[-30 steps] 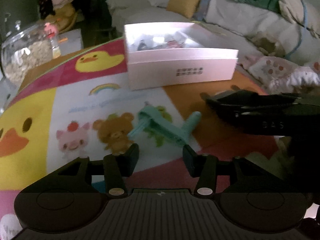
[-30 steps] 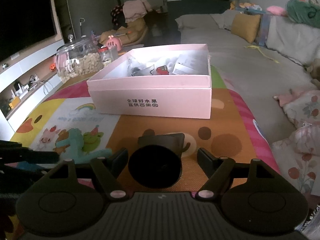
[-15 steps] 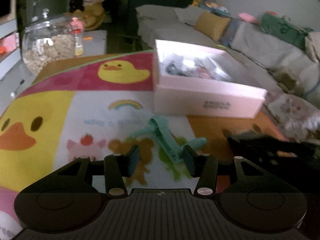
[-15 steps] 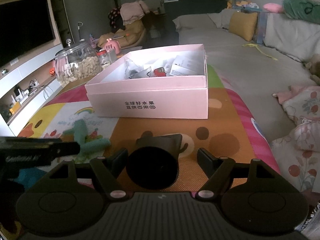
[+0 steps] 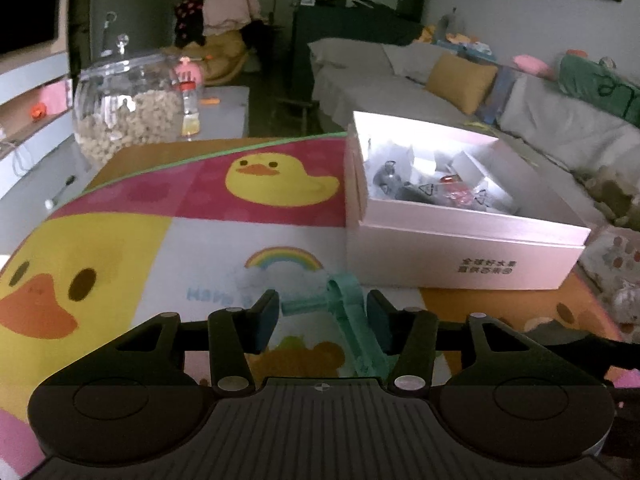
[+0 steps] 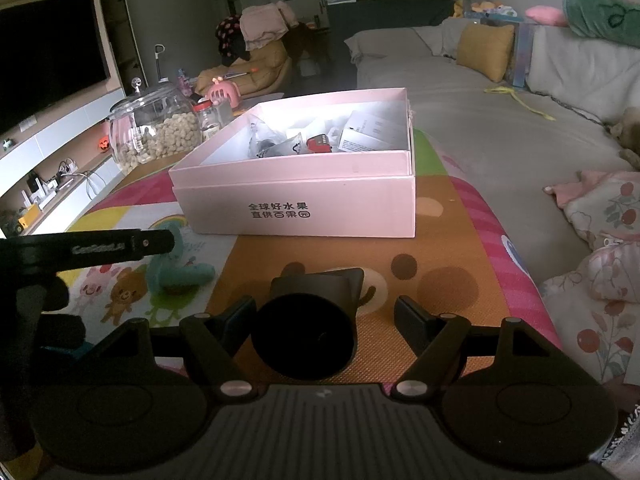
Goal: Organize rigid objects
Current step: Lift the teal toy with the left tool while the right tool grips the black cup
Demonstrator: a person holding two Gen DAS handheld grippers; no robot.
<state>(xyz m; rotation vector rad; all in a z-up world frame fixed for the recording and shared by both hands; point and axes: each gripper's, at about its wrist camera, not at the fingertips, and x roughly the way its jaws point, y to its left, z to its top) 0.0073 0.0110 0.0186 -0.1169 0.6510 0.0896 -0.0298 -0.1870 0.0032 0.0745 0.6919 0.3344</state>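
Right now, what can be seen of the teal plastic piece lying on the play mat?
The teal plastic piece looks like a rigid, matte moulded part: a long ribbed bar with a shorter arm branching off to one side. It lies flat on the cartoon play mat, just in front of the pink box and apart from it. The left gripper has its open jaws on either side of it; contact is unclear. From the right wrist view the left gripper partly hides it.

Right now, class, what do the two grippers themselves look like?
Both the left gripper and right gripper are matte black, with ribbed bodies, round side discs, silver pivot screws and angular fingers. The left gripper's side bears white lettering, too blurred to read.
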